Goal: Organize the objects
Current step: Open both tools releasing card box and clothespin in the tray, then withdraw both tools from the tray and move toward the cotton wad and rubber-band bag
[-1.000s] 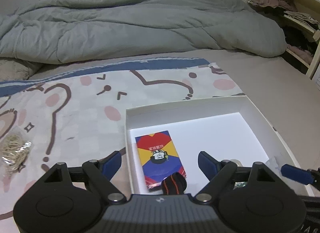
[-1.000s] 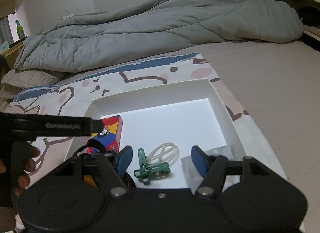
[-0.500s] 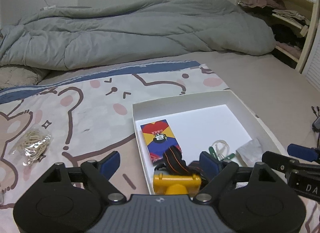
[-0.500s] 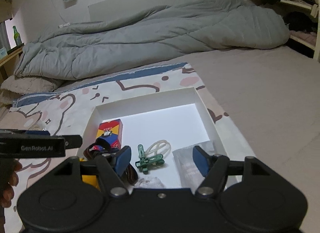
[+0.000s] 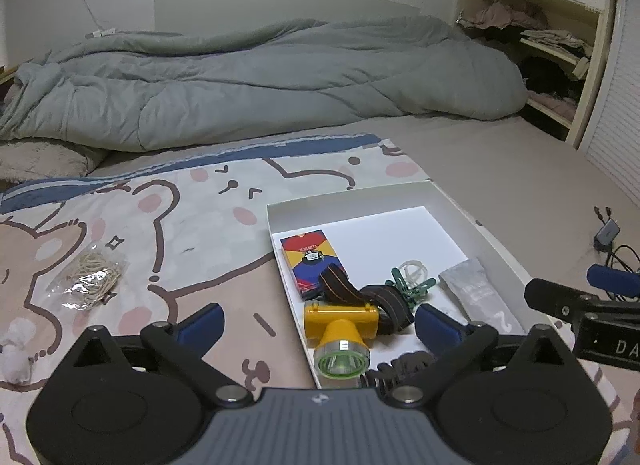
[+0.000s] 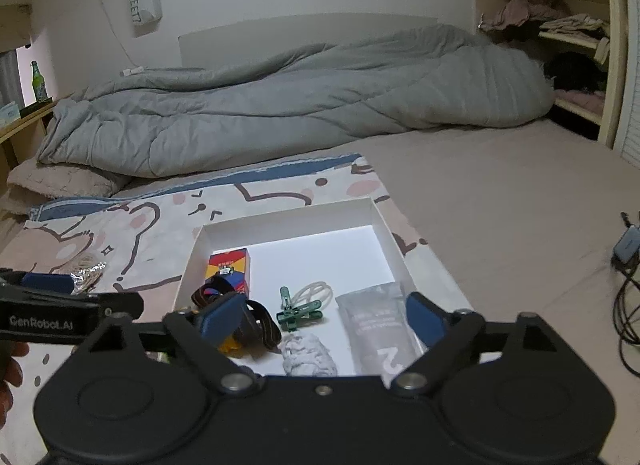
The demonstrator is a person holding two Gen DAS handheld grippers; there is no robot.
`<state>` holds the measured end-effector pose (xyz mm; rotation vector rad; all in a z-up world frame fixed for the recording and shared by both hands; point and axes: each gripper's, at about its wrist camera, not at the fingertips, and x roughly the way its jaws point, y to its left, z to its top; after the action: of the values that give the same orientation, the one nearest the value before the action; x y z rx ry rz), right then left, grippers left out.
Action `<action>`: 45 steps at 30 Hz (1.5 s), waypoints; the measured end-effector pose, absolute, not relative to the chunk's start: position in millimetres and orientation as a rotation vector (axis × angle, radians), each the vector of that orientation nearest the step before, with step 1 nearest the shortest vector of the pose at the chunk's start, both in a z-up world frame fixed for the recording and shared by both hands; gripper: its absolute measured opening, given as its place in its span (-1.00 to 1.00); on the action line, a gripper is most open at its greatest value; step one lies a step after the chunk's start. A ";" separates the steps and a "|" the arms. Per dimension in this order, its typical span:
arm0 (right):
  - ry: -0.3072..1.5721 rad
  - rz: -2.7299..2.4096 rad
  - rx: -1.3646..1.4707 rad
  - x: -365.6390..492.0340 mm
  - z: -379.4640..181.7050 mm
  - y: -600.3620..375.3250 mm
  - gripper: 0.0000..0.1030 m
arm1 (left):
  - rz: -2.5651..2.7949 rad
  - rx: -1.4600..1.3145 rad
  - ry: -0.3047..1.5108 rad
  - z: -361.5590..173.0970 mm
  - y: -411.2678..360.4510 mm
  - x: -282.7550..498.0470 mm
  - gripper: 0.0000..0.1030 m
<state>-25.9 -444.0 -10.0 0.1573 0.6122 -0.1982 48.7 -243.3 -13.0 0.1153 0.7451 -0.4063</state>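
Note:
A white box (image 5: 452, 201) lies on the bed. In it are a yellow headlamp (image 5: 340, 329) with a dark strap, a colourful card box (image 5: 310, 261), green clips (image 5: 410, 287), a grey pouch (image 5: 478, 293) and a white crumpled lump (image 6: 306, 353). My left gripper (image 5: 318, 321) is open and empty, just behind the headlamp. My right gripper (image 6: 322, 317) is open and empty above the box's near end (image 6: 384, 225). A bag of rubber bands (image 5: 90, 277) lies on the cartoon sheet to the left.
A grey duvet (image 5: 260, 77) fills the back of the bed. White tissue (image 5: 16, 349) lies at the far left. Cables and an adapter (image 6: 626, 249) lie at the right. Shelves with clothes (image 5: 548, 49) stand at the back right.
Both grippers have pulled back and up from the box. The yellow headlamp, out of sight a second ago, now lies free at the box's near left end.

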 end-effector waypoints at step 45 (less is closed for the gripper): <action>0.531 -0.213 0.113 -58.0 -17.4 -370.1 1.00 | -0.303 0.098 0.655 -11.8 -119.7 19.2 1.00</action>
<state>-58.0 -370.1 -17.4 0.1134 0.5310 -0.2128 19.2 -119.7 -11.8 0.0984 0.6546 -0.3027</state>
